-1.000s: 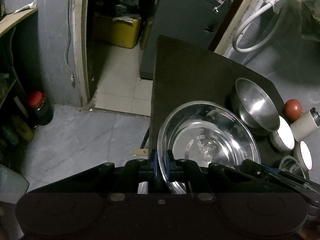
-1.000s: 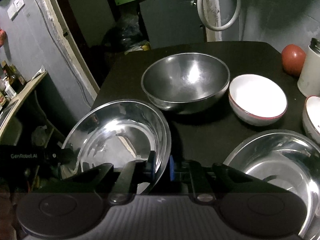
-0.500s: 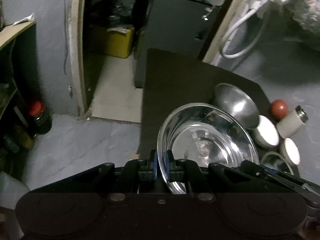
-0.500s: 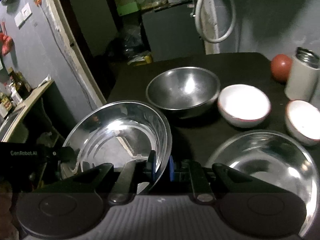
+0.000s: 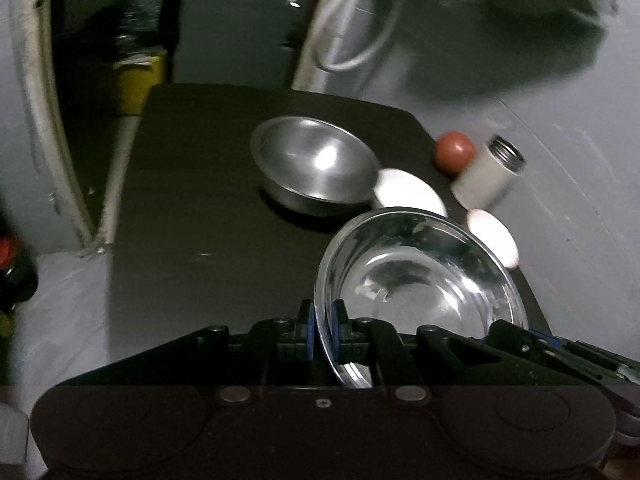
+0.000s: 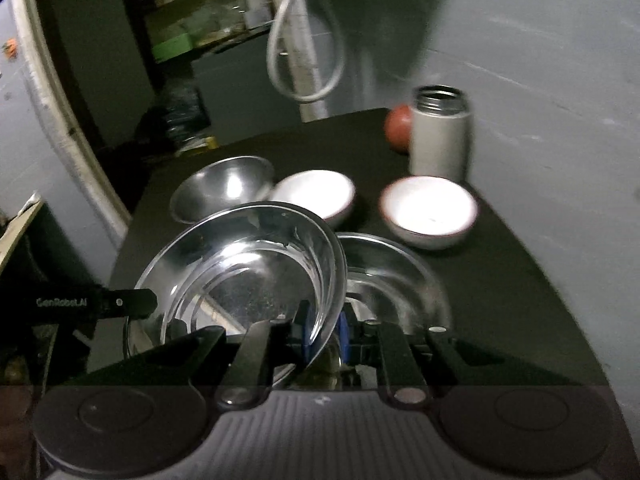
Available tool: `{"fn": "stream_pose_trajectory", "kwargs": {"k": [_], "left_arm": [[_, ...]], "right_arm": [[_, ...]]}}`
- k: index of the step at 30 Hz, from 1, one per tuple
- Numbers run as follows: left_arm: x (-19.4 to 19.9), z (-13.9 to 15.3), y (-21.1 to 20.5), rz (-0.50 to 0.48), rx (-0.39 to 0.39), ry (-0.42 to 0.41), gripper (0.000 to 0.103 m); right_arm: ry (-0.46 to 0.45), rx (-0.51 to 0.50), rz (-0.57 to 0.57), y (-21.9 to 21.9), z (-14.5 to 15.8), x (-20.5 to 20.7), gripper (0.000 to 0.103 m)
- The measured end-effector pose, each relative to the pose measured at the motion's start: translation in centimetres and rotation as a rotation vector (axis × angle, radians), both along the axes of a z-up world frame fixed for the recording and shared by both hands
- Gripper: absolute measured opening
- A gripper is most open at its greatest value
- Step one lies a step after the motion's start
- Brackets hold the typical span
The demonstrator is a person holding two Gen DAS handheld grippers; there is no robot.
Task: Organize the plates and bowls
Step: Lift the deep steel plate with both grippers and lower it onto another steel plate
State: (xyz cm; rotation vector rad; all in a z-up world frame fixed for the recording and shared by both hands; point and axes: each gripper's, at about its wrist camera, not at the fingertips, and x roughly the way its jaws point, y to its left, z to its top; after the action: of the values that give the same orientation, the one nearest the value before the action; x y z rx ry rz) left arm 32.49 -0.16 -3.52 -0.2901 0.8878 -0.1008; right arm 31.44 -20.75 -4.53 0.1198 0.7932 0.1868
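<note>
Both grippers, left gripper and right gripper, hold one steel plate, jaws closed on opposite rims, above the bench. Likely light, rigid and slick; thin rim is the natural hold.

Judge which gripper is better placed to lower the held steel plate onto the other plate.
Right. The right gripper clamps the steel plate on the rim nearest the second steel plate, which it already overlaps. The left gripper grips the far rim, away from it.
</note>
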Motion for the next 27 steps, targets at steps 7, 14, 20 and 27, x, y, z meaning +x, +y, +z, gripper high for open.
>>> {"fn": "stream_pose_trajectory", "kwargs": {"k": [7, 14, 20, 27], "left_arm": [[0.9, -0.8, -3.6, -0.084, 0.049, -0.006, 0.008], [1.9, -1.3, -5.8, -0.118, 0.125, -0.016, 0.009], [2.3, -1.7, -7.0, -0.123, 0.188, -0.012, 0.01], [2.7, -1.9, -7.4, -0.114, 0.224, 0.004, 0.012]], "right_arm": [[0.014, -0.039, -0.063, -2.6, -0.8, -0.7, 0.017], [0.029, -0.094, -0.077, -3.1, -1.4, -0.4, 0.018], [0.048, -0.157, -0.061, -2.6, -2.0, 0.4, 0.019], [0.042, -0.207, -0.039, -1.9, -2.1, 1.0, 0.019]]}}
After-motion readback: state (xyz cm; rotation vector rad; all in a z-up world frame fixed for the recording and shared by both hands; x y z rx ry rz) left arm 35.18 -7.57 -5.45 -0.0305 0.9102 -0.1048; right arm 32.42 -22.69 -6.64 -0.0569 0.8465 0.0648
